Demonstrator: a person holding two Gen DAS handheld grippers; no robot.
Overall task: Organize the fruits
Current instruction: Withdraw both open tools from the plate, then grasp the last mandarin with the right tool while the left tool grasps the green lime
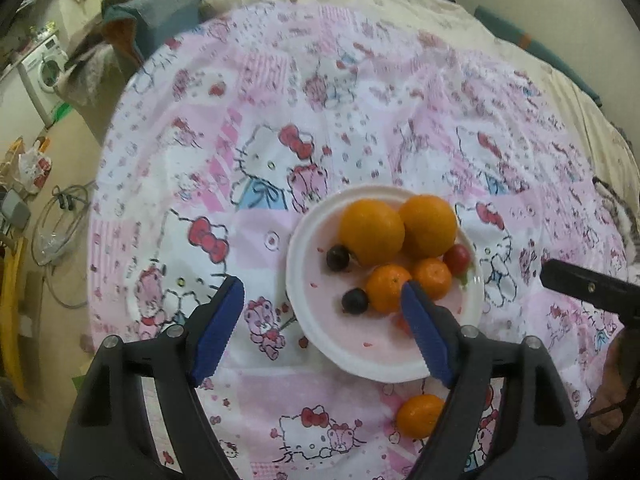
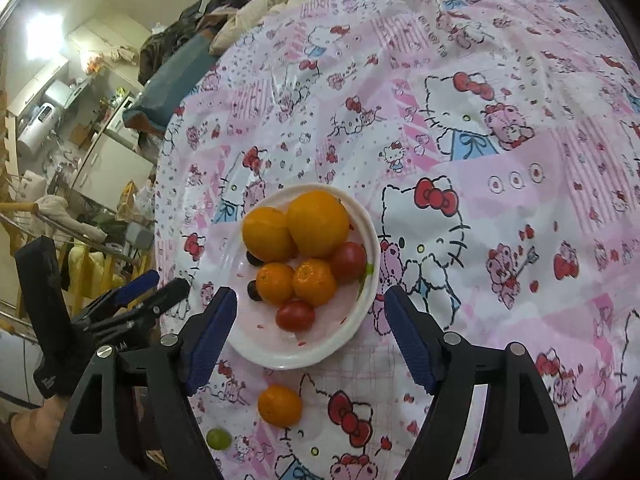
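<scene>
Right wrist view: a cartoon-printed pink cloth (image 2: 500,208) is spread over the whole surface, and on it a white plate (image 2: 362,312) is seen ahead of the jaws. On the plate are gathered two large oranges (image 2: 318,222), two small mandarins (image 2: 314,282), two red tomatoes (image 2: 295,315) and two dark grapes (image 2: 253,290). Two fruits are left off the plate, on its near side: a loose mandarin (image 2: 279,405), and nearer and to the left, a small green grape (image 2: 218,438).

The right gripper (image 2: 308,322) is held above the plate's near half with its jaws apart and nothing between them. The loose mandarin lies below and nearer than these fingertips, a little left of their midline, so a pull-back and descent is judged necessary. Being round, it has no long axis to match.

In the left wrist view the left gripper (image 1: 322,330) is likewise spread and empty, and the same mandarin (image 1: 420,416) is seen near its right finger (image 1: 426,330). Neither hand is clearly the nearer.
</scene>
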